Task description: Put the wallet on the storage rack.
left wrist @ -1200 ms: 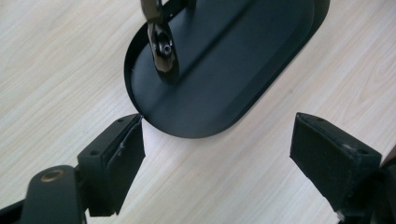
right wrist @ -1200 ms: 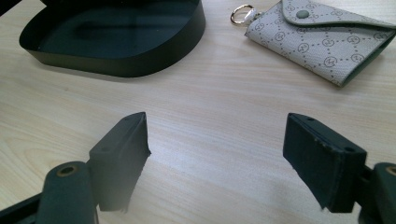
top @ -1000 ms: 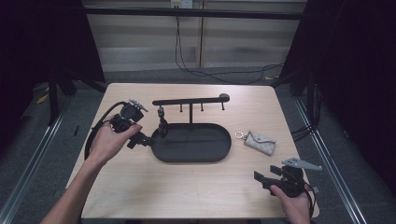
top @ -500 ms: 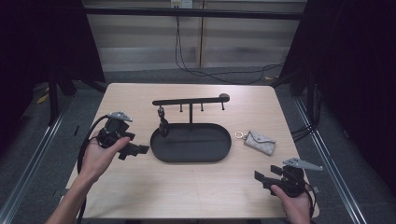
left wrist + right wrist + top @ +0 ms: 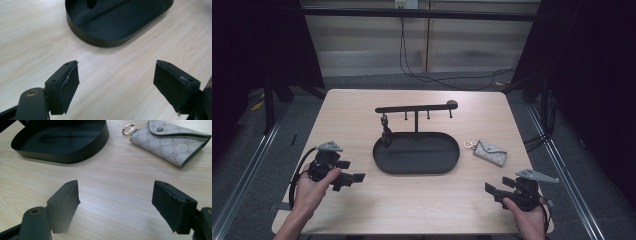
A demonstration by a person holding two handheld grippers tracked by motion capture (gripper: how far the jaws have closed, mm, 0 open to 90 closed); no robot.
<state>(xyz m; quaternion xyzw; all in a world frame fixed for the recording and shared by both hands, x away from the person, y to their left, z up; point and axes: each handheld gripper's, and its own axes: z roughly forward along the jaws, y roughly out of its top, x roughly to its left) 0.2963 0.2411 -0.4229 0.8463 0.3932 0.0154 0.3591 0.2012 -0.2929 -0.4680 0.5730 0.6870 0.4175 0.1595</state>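
Grey patterned key pouch (image 5: 490, 152) lies on the table (image 5: 352, 115) just right of the black tray (image 5: 416, 154), its ring end nearest the tray. It sits up and to the right of the right gripper (image 5: 115, 202), whose empty jaws have just been opening. That hand is nearer; the left gripper (image 5: 117, 82), jaws apart, faces the tray's near-left rim.

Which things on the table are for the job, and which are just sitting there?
For the job, likely:
- left tongs, open
- right tongs, open
- key pouch
- black tray with hook rail

Just there:
- wall cables
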